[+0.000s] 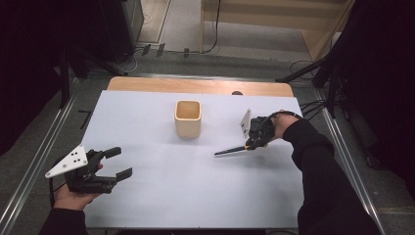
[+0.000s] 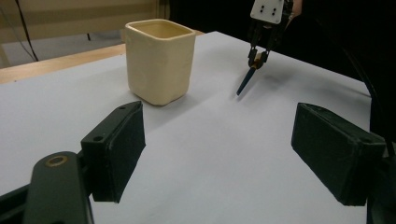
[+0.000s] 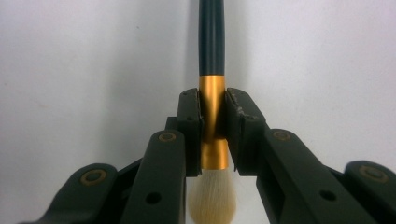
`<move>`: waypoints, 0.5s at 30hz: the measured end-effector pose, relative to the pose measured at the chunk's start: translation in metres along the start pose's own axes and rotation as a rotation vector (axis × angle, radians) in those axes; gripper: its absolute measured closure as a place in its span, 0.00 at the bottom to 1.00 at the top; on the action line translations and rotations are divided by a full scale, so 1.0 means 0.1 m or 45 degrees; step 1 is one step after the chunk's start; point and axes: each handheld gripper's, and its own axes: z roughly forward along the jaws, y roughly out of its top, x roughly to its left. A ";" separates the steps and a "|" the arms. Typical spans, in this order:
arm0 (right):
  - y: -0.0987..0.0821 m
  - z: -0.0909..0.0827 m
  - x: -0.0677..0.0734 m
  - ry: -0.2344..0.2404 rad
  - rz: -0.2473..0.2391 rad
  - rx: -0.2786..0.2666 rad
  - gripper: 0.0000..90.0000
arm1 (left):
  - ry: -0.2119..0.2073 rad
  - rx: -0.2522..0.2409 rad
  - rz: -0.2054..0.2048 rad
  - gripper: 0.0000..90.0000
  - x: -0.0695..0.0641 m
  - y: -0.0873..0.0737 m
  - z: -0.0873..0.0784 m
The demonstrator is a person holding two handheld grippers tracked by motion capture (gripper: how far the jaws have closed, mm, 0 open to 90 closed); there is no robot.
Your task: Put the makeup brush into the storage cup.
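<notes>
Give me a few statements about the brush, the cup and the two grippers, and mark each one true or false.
1. The right gripper is clamped on the gold band of the brush. True.
2. The brush stands inside the cup. False: it is held outside the cup, to one side of it, over the white table.
3. The left gripper has its jaws spread with nothing between them. True.
4. The cup lies tipped on its side. False: it stands upright, mouth up.
5. The brush bristles point away from the right gripper's camera. False: they point towards it, and the dark handle points away.
</notes>
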 end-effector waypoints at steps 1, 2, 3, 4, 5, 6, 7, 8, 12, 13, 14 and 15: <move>0.00 0.00 0.00 0.000 0.000 0.000 0.86 | 0.000 0.000 0.000 0.20 0.00 0.00 0.00; 0.01 -0.04 0.03 0.006 0.011 -0.004 0.86 | -0.004 0.008 0.008 0.20 0.00 0.00 0.01; 0.01 -0.05 0.04 0.003 0.016 -0.005 0.86 | -0.005 0.009 0.007 0.20 0.00 0.00 0.01; 0.01 -0.07 0.04 0.010 0.023 -0.009 0.86 | -0.005 0.009 0.007 0.20 0.00 0.00 0.01; 0.01 -0.09 0.05 0.008 0.026 -0.012 0.86 | -0.006 0.007 0.006 0.20 0.00 0.00 0.01; 0.01 -0.10 0.06 0.016 0.046 -0.022 0.86 | -0.005 0.007 0.004 0.20 0.00 0.00 0.01; 0.02 -0.12 0.07 0.014 0.052 -0.021 0.86 | -0.002 0.005 0.002 0.20 0.01 0.00 0.01; 0.02 -0.14 0.09 0.015 0.075 -0.029 0.86 | 0.000 0.003 -0.001 0.20 0.01 0.00 0.01; 0.06 -0.19 0.14 0.010 0.122 -0.051 0.86 | 0.001 0.002 0.000 0.20 0.01 0.00 0.01; 0.07 -0.20 0.15 0.023 0.129 -0.060 0.86 | 0.000 0.003 0.002 0.20 0.01 0.00 0.01; 0.07 -0.21 0.16 0.012 0.137 -0.068 0.86 | -0.002 0.002 0.001 0.20 0.00 0.00 0.01; 0.07 -0.22 0.17 0.025 0.156 -0.086 0.86 | -0.004 0.002 0.000 0.20 0.00 0.00 0.01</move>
